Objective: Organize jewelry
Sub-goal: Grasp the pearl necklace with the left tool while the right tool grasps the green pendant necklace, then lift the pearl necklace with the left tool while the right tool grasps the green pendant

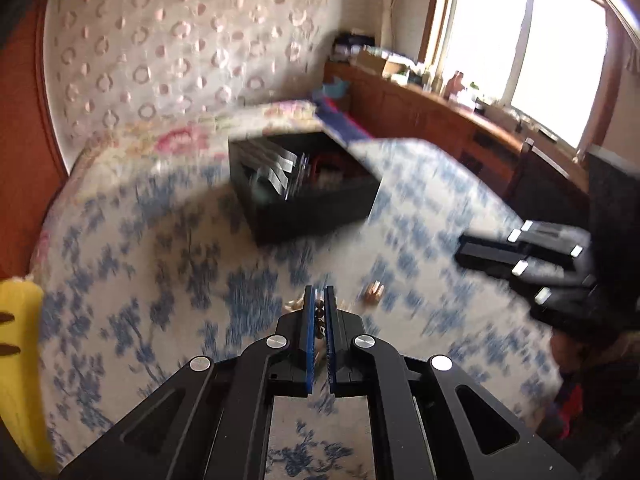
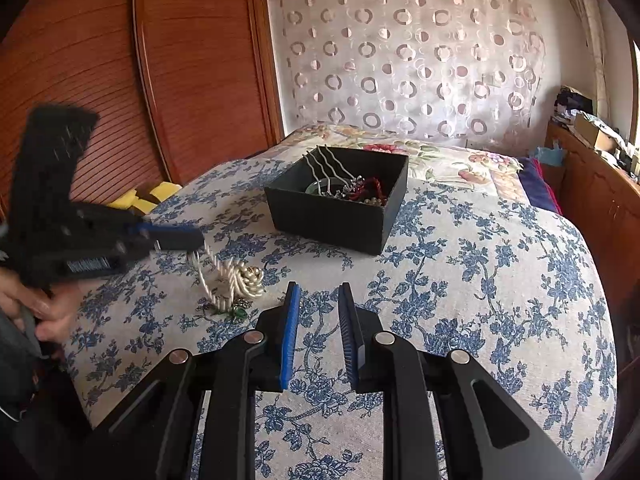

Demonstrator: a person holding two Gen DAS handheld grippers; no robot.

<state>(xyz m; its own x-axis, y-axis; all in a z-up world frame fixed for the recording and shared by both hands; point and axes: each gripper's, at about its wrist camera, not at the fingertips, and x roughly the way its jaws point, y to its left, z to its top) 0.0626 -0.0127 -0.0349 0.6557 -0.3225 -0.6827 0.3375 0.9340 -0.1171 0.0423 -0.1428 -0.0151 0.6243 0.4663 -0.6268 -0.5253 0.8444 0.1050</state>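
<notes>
Bed (image 2: 460,280): we record a wide surface under a cream cover printed with blue flowers, with a pink-flowered quilt (image 2: 420,148) at the far end before a circle-patterned curtain (image 2: 400,52).

Black box (image 2: 340,216): open-topped, standing on the bed towards its far end. Inside we list silver wavy hairpins (image 2: 326,166) leaning on the rear-left corner, a red piece and some dark beaded pieces; finer detail is too small to tell.

Right gripper (image 2: 318,300): held low over the cover, its blue-padded fingers parted with nothing between them.

Left gripper (image 1: 319,300): fingers clenched on a string of dark beads (image 1: 320,320), seen in the left wrist view. In the right wrist view it is motion-blurred, and a white strip of lettering on its body cannot be read.

White pearl necklace (image 2: 236,278): piled on the cover well short of the box, one strand rising towards the left gripper's tip.

Small green-and-dark piece (image 2: 232,310): lying just beside the pearl pile, on its near side.

Small coppery item (image 1: 374,292): on the cover, blurred.
</notes>
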